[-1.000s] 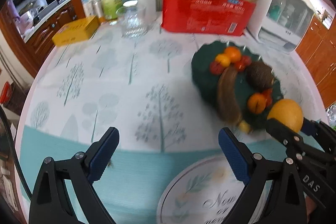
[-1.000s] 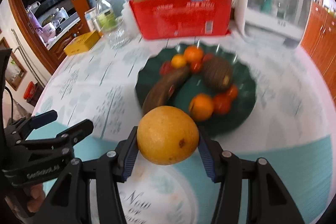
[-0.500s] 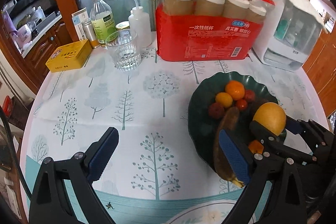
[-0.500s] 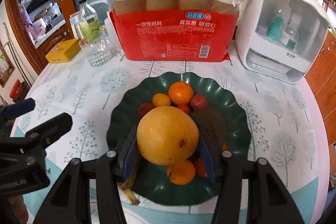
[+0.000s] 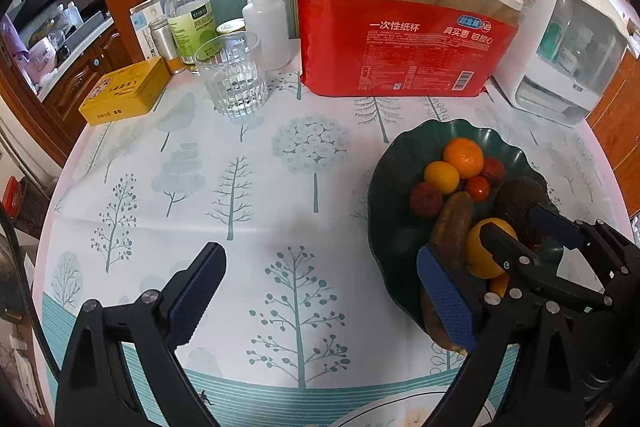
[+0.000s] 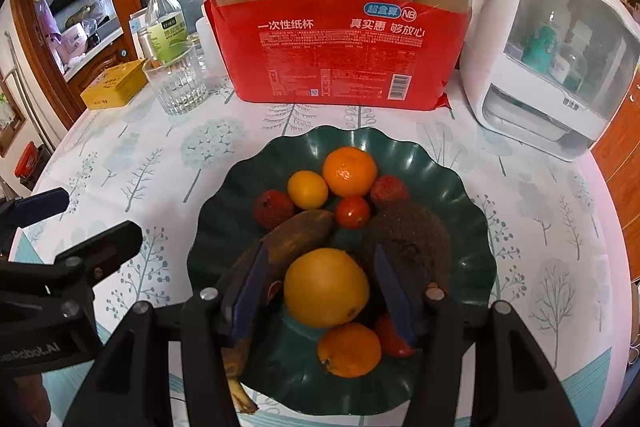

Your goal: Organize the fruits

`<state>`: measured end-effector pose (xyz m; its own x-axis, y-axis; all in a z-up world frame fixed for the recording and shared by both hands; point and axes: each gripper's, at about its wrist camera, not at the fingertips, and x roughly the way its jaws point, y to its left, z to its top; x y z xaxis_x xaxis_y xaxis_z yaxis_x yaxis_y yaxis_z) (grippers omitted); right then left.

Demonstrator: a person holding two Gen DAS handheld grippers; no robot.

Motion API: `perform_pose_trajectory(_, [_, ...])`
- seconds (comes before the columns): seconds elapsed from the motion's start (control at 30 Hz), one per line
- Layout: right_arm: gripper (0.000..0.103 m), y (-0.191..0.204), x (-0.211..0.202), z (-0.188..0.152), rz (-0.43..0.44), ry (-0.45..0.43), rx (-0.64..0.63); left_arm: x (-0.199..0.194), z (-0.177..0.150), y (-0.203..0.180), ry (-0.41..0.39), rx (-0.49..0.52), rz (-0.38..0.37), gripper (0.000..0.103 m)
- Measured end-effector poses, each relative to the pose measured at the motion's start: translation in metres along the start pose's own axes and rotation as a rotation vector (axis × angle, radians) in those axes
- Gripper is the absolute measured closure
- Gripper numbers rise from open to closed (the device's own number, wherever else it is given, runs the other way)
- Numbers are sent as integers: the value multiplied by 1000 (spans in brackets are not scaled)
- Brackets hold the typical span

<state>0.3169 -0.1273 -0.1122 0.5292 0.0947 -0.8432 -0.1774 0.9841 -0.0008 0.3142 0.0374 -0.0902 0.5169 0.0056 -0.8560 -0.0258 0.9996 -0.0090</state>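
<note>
A dark green scalloped plate (image 6: 472, 227) holds several fruits: a brown banana (image 6: 296, 235), a dark fuzzy fruit (image 6: 412, 231), small oranges and red fruits. A large yellow-orange fruit (image 6: 326, 287) lies in the plate between the fingers of my right gripper (image 6: 324, 291), which is open with gaps on both sides. In the left wrist view the same fruit (image 5: 480, 251) shows behind the right gripper's fingers on the plate (image 5: 384, 187). My left gripper (image 5: 320, 295) is open and empty above the tablecloth, left of the plate.
A red pack of paper cups (image 5: 404, 27), a white appliance (image 5: 560, 39), a glass tumbler (image 5: 234, 75), a yellow tin (image 5: 124, 91) and bottles (image 5: 188, 15) stand along the table's back. A round placemat (image 5: 400, 415) lies at the front edge.
My right gripper carried the large yellow-orange fruit forward over the plate, lowered it among the other fruits and opened. My left gripper moved forward, staying open.
</note>
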Motion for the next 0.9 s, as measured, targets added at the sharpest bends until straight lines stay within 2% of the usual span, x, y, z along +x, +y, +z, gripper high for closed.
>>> perform_pose_trajectory(0.27, [47,-5,-30,-4,-1,-40,26,-22,-5,-3,-19,-1,-13,7])
perform_pose_trajectory(0.43, [47,-8,-63,-24,-11,-42,57,-47,-22,-8,-30,11,-33,7])
perform_pose_trajectory(0.9, [46,-15,-177,-130,-46,17,157,-155,-134,-29,-46,54,-58,7])
